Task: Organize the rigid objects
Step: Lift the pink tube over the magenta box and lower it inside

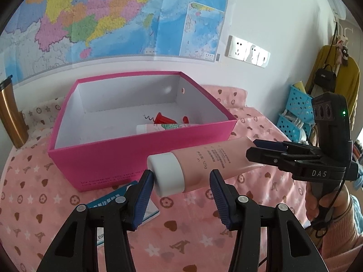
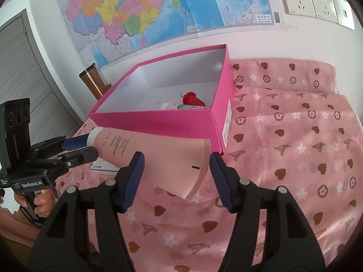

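Note:
A pink tube with a white cap (image 1: 195, 165) hangs in the air in front of an open magenta box (image 1: 109, 151), (image 2: 158, 122). My left gripper (image 1: 181, 181) stands open around the white cap end; its left pad touches the cap. My right gripper (image 2: 175, 165) holds the tube's flat crimped end (image 2: 177, 165); the jaws look wide and the grip cannot be judged. The right gripper also shows in the left wrist view (image 1: 263, 153), the left gripper in the right wrist view (image 2: 84, 147). Inside the box lie a red corkscrew-like item (image 1: 163, 119) and a white tube (image 1: 163, 127).
A pink patterned cloth (image 2: 283, 158) covers the surface. A blue-white flat packet (image 1: 127, 206) lies in front of the box. A copper tumbler (image 1: 11, 115) stands left of the box. A map and wall sockets (image 1: 247, 51) are behind. Blue baskets (image 1: 297, 113) stand at right.

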The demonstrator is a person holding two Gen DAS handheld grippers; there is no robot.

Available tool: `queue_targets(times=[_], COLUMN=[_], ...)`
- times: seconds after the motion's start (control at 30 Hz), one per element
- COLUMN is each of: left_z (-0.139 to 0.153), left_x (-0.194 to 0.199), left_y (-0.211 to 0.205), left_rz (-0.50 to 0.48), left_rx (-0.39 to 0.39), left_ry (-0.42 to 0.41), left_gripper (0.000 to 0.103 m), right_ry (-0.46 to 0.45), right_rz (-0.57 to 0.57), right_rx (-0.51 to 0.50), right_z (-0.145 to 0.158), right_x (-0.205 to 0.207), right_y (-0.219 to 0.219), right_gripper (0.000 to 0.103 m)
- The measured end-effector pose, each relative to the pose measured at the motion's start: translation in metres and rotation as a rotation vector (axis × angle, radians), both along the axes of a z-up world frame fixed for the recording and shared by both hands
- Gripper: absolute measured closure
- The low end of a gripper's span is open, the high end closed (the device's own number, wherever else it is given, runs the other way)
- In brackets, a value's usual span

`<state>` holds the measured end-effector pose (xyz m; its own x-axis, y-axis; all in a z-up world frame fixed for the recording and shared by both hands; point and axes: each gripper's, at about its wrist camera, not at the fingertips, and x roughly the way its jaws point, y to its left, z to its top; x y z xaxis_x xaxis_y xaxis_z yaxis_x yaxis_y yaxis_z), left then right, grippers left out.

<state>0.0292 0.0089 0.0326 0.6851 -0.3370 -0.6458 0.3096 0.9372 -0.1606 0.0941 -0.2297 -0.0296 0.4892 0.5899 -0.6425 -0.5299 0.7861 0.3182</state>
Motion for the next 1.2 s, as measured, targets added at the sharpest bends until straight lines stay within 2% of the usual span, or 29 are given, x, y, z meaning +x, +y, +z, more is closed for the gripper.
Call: queue_targets(times=[1.2], left_z=[0.017], left_x=[0.021], left_y=[0.006], left_rz=[0.028], left_rx=[0.003], left_ry=[-0.052], left_gripper=[0.051], right_ry=[-0.100], right_rz=[0.019], right_rx=[0.004], right_z=[0.031], right_x=[0.021], right_y=[0.012], right_gripper=[0.041])
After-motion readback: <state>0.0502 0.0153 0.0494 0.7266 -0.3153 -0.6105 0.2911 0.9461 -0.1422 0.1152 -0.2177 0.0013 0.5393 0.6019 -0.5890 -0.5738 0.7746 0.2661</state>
